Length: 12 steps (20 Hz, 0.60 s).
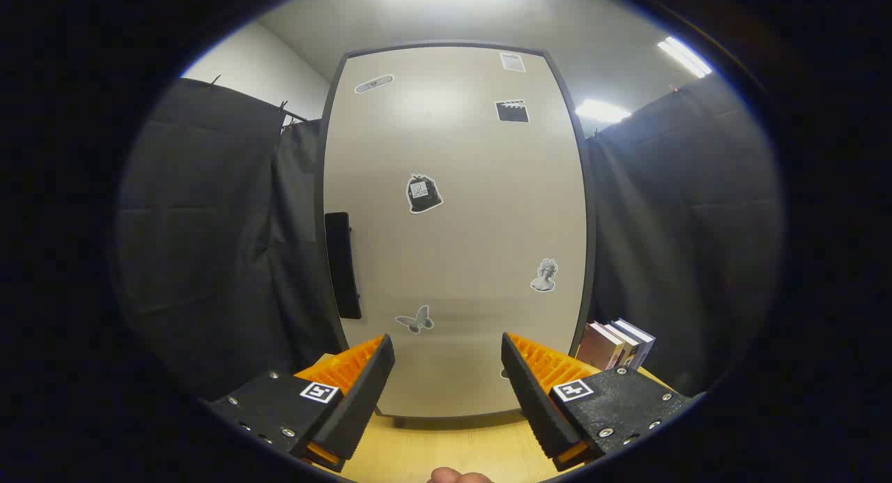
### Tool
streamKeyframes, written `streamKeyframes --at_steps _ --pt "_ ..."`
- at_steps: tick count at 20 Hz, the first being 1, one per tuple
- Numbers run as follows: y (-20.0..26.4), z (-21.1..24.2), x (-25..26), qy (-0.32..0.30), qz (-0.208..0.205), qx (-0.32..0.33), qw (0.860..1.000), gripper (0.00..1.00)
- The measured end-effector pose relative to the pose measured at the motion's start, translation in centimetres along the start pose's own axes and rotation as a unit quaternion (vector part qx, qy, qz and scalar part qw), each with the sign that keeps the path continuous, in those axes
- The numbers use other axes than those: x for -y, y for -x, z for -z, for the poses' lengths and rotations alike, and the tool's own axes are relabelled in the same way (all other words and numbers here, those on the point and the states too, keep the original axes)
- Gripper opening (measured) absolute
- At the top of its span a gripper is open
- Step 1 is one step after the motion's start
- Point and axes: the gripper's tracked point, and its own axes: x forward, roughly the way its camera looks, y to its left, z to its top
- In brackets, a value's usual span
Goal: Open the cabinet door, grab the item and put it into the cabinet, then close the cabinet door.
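A tall beige cabinet (453, 225) stands straight ahead on a wooden table top (446, 448), its door shut flat. A dark vertical handle (343, 263) sits on the door's left edge, above and ahead of the left finger. Several stickers dot the door. A few books (617, 343) stand upright just right of the cabinet, beyond the right finger. My gripper (447, 361) is open, its fingers wide apart with nothing between them, a short way in front of the door's lower part.
Black cloth (209, 246) hangs on both sides of the cabinet. A white wall and ceiling lights show above. A bit of a person's hand (458, 476) shows at the table's near edge, below the fingers.
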Motion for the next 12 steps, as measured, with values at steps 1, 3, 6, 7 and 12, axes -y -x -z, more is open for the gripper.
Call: streamKeyframes --at_steps 1,3,6,7,12 --pt "0.04 -0.06 0.05 0.002 0.000 0.001 1.000 0.96" --pt "0.13 -0.05 0.01 0.002 -0.002 0.002 1.000 0.96" --pt "0.28 -0.11 -0.11 -0.003 -0.003 0.002 1.000 0.96" --pt "0.33 -0.20 -0.17 -0.004 -0.004 0.002 1.000 0.96" --pt "0.38 -0.31 -0.38 -0.002 -0.004 0.005 1.000 0.96"
